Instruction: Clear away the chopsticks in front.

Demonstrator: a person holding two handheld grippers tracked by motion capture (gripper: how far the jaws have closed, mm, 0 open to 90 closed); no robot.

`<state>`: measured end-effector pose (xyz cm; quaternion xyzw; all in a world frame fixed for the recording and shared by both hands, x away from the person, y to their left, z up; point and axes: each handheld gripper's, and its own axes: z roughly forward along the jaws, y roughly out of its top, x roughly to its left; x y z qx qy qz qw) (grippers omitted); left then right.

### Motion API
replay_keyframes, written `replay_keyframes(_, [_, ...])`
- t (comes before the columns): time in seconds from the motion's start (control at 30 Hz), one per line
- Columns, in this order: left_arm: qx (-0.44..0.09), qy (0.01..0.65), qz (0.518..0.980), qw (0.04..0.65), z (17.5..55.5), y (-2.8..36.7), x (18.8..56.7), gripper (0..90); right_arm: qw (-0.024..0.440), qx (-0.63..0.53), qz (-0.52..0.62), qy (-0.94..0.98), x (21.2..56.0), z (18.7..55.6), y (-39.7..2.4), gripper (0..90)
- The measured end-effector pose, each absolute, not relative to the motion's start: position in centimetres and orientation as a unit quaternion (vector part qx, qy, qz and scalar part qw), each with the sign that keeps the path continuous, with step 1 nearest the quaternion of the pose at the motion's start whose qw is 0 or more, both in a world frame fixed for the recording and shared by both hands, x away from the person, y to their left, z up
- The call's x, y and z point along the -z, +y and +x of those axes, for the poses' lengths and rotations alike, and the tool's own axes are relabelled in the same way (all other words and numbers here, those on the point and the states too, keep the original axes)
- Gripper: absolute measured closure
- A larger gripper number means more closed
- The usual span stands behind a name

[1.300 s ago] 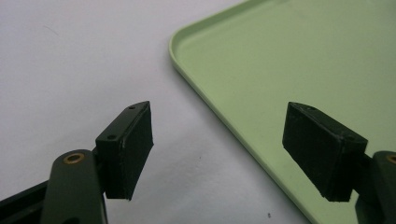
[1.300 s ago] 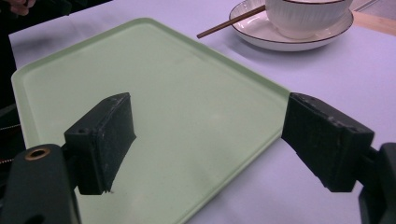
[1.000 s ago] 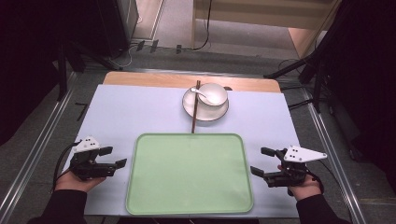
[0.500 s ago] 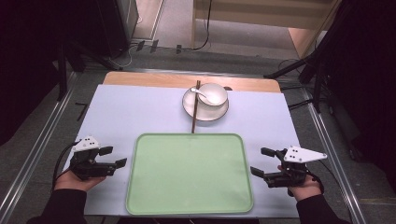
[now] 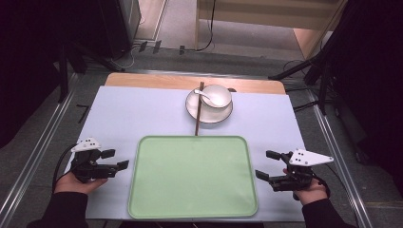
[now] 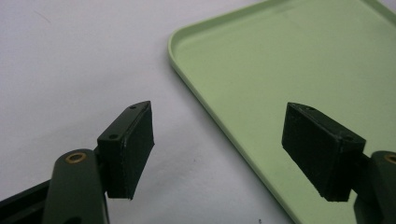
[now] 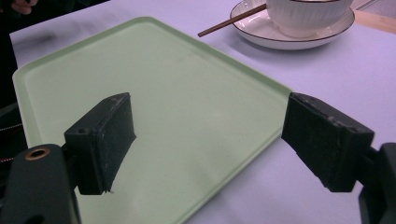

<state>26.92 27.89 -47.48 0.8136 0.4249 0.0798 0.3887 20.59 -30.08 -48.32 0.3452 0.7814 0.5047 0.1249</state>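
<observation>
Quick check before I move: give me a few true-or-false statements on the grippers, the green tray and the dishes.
1. Both grippers are open and hold nothing. True: left gripper, right gripper.
2. The pale green plastic tray carries the dishes. False: its surface is bare.
3. The white ceramic bowl stands on the white plate. True.
4. The brown chopsticks lie flat on the tray. False: they rest across the plate, tips toward the tray.
5. A white spoon lies in the bowl. True.

The right gripper (image 7: 208, 140) hangs with jaws wide apart over the tray's (image 7: 187, 93) edge, with a chopstick (image 7: 229, 21), plate (image 7: 261, 32) and bowl (image 7: 306, 14) beyond.
</observation>
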Motion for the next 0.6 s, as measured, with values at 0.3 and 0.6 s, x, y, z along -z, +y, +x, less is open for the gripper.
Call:
replay_keyframes(0.3, [-0.083,0.426,0.807,0.401,26.78,28.01,47.35,36.1,0.125,-0.505,0.344,0.782,48.32,20.59,-30.06,17.2])
replay_keyframes(0.6, [-0.065,0.438,0.808,0.39,27.12,27.66,46.78,42.6,0.125,-0.503,0.343,0.783,48.33,20.59,-30.02,17.2])
